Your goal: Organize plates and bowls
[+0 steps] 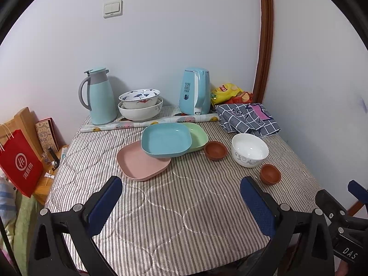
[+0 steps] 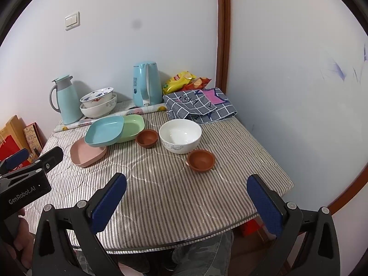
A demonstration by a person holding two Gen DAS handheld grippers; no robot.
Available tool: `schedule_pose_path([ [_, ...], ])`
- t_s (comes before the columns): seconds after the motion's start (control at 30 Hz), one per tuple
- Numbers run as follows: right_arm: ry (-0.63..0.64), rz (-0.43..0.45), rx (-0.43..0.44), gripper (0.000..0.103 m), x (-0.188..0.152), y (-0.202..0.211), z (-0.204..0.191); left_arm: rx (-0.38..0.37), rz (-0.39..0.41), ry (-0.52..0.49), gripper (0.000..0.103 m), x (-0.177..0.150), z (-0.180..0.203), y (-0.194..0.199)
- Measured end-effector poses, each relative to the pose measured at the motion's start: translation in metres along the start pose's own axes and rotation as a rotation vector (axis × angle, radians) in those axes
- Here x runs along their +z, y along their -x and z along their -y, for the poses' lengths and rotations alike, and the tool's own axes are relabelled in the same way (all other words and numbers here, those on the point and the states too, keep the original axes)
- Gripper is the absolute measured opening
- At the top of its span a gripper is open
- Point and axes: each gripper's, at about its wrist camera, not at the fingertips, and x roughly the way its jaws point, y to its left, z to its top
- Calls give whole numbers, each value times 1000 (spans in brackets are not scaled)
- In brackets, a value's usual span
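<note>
Three square plates overlap mid-table: a blue plate [image 1: 166, 140] [image 2: 104, 130] rests on a pink plate [image 1: 140, 163] [image 2: 86, 153] and a green plate [image 1: 197, 135] [image 2: 133, 127]. To their right stand a small brown bowl [image 1: 215, 150] [image 2: 147, 138], a white patterned bowl [image 1: 249, 149] [image 2: 179, 135] and a second brown bowl [image 1: 270, 173] [image 2: 200, 159]. Two larger bowls [image 1: 140, 104] [image 2: 98, 102] are nested at the back. My left gripper [image 1: 181, 195] is open and empty above the near table. My right gripper [image 2: 186, 195] is open and empty, near the front edge.
At the back stand a teal thermos jug [image 1: 100, 96] [image 2: 65, 100], a teal kettle [image 1: 196, 92] [image 2: 146, 84], a paper roll [image 1: 149, 124], snack bags [image 1: 226, 93] [image 2: 181, 80] and a folded checked cloth [image 1: 247, 118] [image 2: 200, 105]. A red bag [image 1: 19, 163] stands left of the striped-covered table [image 1: 172, 218] [image 2: 172, 207].
</note>
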Motion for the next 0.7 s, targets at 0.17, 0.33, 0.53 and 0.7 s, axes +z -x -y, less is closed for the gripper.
schedule_pose_path([
  [0.17,-4,2,0,103,0,1,0,1,1,0,103,1,0,0],
  [0.33,-7,4,2,103,0,2,1,1,1,-1,103,0,0,1],
  [0.53,-6,4,3,103,0,2,1,1,1,-1,103,0,0,1],
  [0.7,-4,4,4,103,-1,2,0,1,2,-2,103,0,0,1],
])
